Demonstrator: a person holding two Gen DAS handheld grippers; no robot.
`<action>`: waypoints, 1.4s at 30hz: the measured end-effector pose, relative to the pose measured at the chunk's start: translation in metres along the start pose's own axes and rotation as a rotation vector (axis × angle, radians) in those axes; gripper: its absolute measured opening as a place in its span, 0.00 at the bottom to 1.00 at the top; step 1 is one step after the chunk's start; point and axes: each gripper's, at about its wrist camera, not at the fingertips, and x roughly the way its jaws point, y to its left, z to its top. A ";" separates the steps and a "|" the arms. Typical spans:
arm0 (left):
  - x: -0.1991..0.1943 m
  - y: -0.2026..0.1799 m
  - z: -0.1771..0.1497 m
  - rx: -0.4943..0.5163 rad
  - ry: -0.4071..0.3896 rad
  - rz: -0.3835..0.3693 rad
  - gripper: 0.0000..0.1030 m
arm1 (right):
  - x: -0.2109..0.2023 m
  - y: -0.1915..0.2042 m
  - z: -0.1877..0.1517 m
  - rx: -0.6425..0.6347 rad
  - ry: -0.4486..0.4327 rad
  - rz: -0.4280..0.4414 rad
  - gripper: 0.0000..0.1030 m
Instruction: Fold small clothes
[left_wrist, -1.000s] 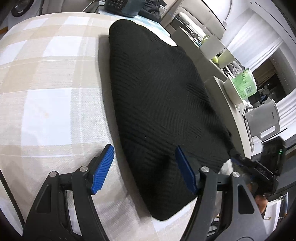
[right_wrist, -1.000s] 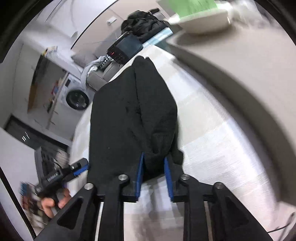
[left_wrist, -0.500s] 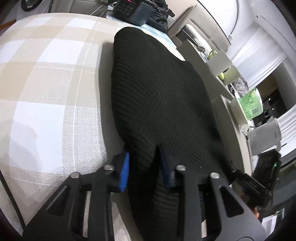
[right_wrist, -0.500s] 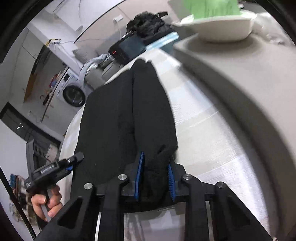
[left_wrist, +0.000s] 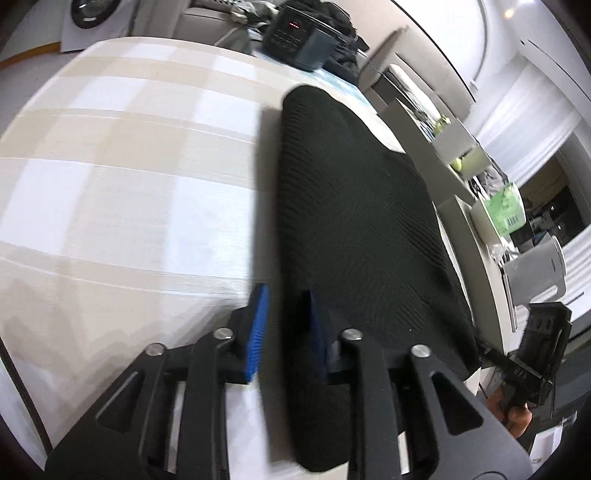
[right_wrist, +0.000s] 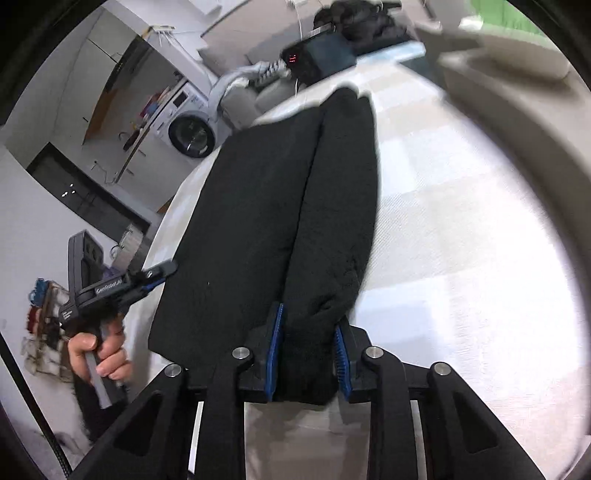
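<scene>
Left tongs (left_wrist: 284, 332) have just closed onto the black garment (left_wrist: 354, 221); right tongs (right_wrist: 306, 354) clamp its adjacent corner. Garment's long axis runs toward twelve o'clock.

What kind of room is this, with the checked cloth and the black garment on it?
Most likely a lived-in home, perhaps a laundry or utility corner. A front-loading washing machine stands in the background, a black knit garment lies on a table with a checked cloth, and a cluttered shelf runs alongside.
</scene>
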 end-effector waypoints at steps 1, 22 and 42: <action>-0.004 0.001 0.001 0.006 -0.014 0.022 0.32 | -0.010 -0.005 0.004 0.013 -0.052 -0.011 0.29; -0.013 -0.041 0.009 0.163 -0.075 0.031 0.99 | 0.104 0.021 0.161 -0.036 -0.009 0.034 0.08; 0.000 -0.035 0.001 0.164 -0.043 0.039 0.99 | 0.033 -0.008 0.106 -0.004 0.042 -0.015 0.34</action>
